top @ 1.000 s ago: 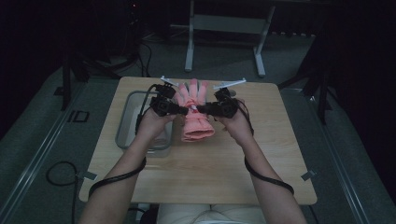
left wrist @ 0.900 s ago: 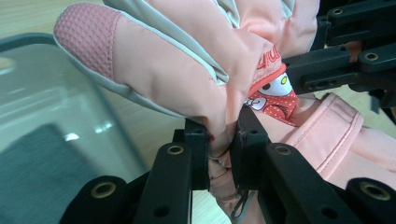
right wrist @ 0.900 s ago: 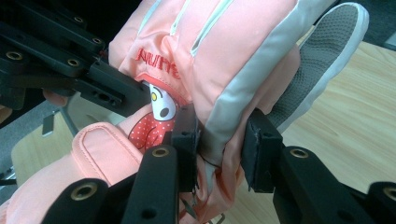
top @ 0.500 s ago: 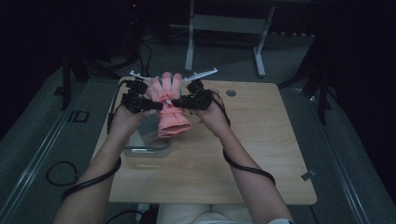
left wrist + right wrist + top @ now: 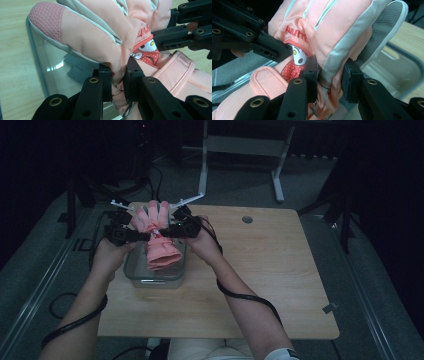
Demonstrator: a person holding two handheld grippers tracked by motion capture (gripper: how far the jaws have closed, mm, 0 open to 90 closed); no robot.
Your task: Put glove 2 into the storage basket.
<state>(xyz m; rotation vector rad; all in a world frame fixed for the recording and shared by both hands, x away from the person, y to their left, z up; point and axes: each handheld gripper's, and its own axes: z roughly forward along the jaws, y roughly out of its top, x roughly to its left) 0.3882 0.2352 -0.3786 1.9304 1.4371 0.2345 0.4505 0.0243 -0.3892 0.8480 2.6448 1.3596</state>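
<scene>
Pink glove [image 5: 159, 237] held up over the clear glass container [image 5: 131, 270], which serves as landmark here. Glove fingers point away from the person, past the container's far rim; cuff hangs down toward the container's inside. Whether the cuff touches the glass cannot be told from the high view.

Left gripper [image 5: 131, 236] comes in over the container's left rim, jaws pressed together on a fold of the glove's edge; the left gripper view [image 5: 117, 77] shows fabric bunched tight between the pads. Right gripper [image 5: 167, 231] comes in over the container's right rim, jaws pinching the glove's opposite side at a grey seam strip [image 5: 329, 75]. The two grippers face each other across the glove, near but apart.

Cartoon patch with red dotted bow [image 5: 147, 51] sits on the glove's back, between the two grips.

Container stands near the left edge of the wooden table [image 5: 280, 285], with only a narrow strip of wood left of it. To the container's right, a wide bare stretch of tabletop. Small round hole [image 5: 247, 219] in the table, well right of the container, toward the far edge. Nearer the person than the container: open wood.
</scene>
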